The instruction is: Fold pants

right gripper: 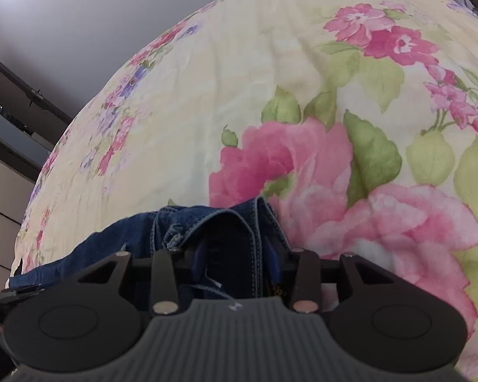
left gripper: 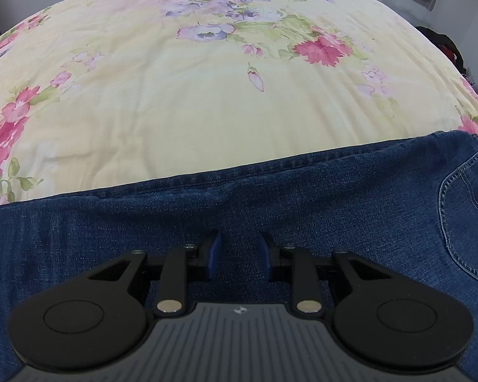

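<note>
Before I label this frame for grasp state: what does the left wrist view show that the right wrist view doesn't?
Only the left wrist view shows the left gripper open over flat denim, plus a stitched back pocket.

Only the right wrist view shows the right gripper with its fingers around the bunched waistband; whether it has clamped is unclear.

Both show the blue jeans lying on the floral bedspread.

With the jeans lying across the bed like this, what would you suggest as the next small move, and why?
Probably close the left claw on the denim: it is open, low over the flat jeans. The right claw already straddles the bunched waistband, so both ends could then be lifted to fold.
</note>
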Demonstrator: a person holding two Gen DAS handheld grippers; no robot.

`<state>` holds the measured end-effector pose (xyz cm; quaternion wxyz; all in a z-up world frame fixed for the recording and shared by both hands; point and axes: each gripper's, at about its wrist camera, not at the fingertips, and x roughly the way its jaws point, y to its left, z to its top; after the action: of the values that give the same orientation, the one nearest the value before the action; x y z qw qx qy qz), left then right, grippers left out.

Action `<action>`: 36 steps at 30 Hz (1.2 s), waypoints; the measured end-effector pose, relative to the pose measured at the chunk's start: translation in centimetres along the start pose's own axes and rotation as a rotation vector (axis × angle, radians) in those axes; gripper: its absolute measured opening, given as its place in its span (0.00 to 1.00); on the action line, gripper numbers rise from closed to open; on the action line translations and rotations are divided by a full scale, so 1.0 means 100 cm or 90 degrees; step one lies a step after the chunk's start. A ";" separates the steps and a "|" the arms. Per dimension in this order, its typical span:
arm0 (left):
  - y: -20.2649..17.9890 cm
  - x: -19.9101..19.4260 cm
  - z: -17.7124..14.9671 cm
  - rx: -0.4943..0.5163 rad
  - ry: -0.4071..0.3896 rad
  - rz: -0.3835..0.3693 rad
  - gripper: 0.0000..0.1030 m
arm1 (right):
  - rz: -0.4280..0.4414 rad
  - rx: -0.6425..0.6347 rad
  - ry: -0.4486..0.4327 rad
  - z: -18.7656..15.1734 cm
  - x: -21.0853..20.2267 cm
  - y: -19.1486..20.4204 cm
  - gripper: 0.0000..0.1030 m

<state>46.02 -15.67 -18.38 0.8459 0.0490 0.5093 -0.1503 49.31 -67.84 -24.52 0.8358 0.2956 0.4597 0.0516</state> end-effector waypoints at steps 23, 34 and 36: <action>-0.014 -0.030 -0.001 0.021 -0.028 -0.041 0.31 | -0.145 -0.014 -0.074 0.010 -0.008 0.004 0.00; 0.013 -0.075 -0.037 -0.059 -0.051 -0.049 0.31 | -0.012 0.180 -0.170 -0.094 -0.148 -0.035 0.44; 0.016 -0.083 -0.043 -0.066 -0.050 -0.046 0.31 | 0.029 0.255 -0.186 -0.128 -0.156 -0.047 0.49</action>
<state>39.20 -11.45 -13.29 0.8607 -0.0190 0.4842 -0.1561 29.32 -71.60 -20.73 0.8169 0.4697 0.3283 -0.0651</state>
